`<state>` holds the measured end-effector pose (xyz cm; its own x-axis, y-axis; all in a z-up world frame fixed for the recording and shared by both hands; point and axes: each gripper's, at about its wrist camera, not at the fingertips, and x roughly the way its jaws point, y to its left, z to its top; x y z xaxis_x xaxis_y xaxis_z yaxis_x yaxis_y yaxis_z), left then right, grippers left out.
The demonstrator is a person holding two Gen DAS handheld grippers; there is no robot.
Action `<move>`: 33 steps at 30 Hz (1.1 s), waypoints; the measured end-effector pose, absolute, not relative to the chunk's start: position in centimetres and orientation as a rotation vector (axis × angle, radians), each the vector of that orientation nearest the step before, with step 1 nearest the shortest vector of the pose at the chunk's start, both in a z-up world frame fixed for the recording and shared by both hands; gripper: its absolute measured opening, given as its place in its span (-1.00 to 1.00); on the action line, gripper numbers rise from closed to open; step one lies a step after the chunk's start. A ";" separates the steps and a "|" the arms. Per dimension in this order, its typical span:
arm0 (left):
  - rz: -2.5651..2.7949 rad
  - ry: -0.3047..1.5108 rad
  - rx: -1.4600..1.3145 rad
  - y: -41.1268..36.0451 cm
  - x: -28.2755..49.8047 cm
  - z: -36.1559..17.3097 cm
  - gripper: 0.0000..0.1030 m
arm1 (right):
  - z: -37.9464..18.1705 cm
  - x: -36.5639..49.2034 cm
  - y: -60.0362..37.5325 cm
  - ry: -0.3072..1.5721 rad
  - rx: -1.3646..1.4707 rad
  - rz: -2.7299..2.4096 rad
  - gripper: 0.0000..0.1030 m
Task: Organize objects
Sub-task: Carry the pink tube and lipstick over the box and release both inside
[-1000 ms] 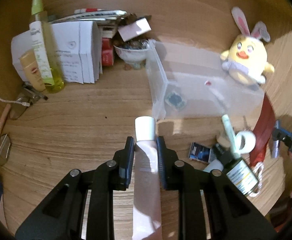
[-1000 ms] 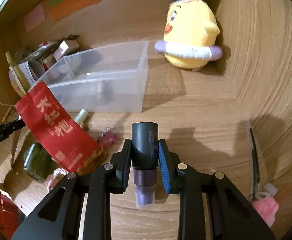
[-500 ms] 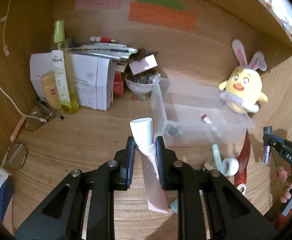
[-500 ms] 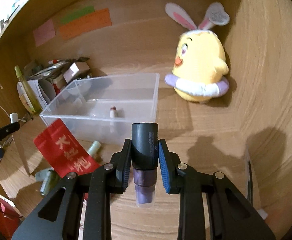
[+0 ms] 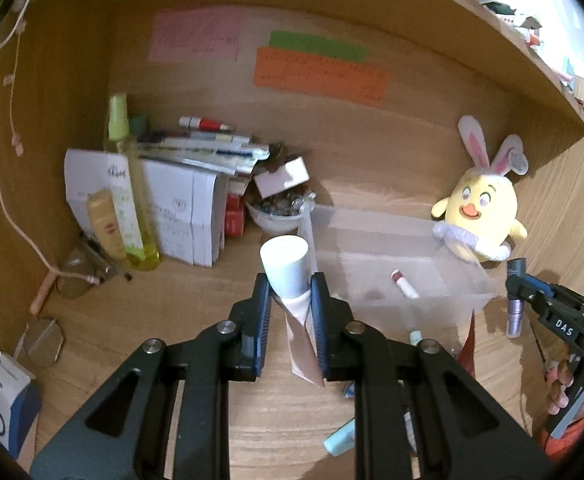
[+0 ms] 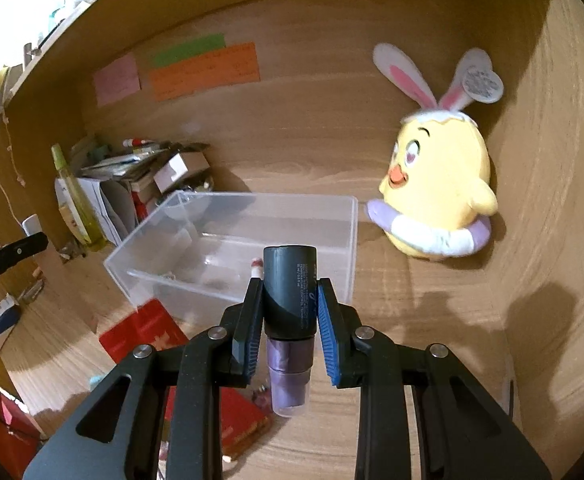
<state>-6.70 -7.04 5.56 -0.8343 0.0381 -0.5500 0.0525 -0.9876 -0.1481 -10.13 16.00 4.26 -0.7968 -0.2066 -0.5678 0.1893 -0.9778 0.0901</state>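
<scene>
My left gripper is shut on a pink tube with a white cap, held in the air in front of the clear plastic bin. My right gripper is shut on a purple bottle with a black cap, raised above the desk before the same bin. The right gripper with its bottle also shows at the right of the left wrist view. A small red-and-white stick lies inside the bin.
A yellow bunny plush sits right of the bin. Papers, a bowl and a yellow-green spray bottle crowd the back left. A red packet and small tubes lie on the desk in front. Glasses lie at the left.
Both grippers have lifted away from the desk with their objects still held. The views now look higher, toward the shelf's back wall and into the bin.
</scene>
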 end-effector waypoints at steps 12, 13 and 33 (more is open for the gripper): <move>-3.036 0.176 0.794 -5.3 -8.4 9.4 -0.63 | 5.7 -12.6 15.3 -0.022 0.846 -2.754 -0.54; -3.038 0.169 0.789 -5.1 -8.5 9.6 -0.63 | 5.9 -12.8 15.3 -0.022 0.838 -2.754 -0.54; -3.100 0.217 0.786 -3.3 -13.8 11.2 -0.63 | 6.8 -18.1 14.1 0.063 0.830 -2.719 -0.54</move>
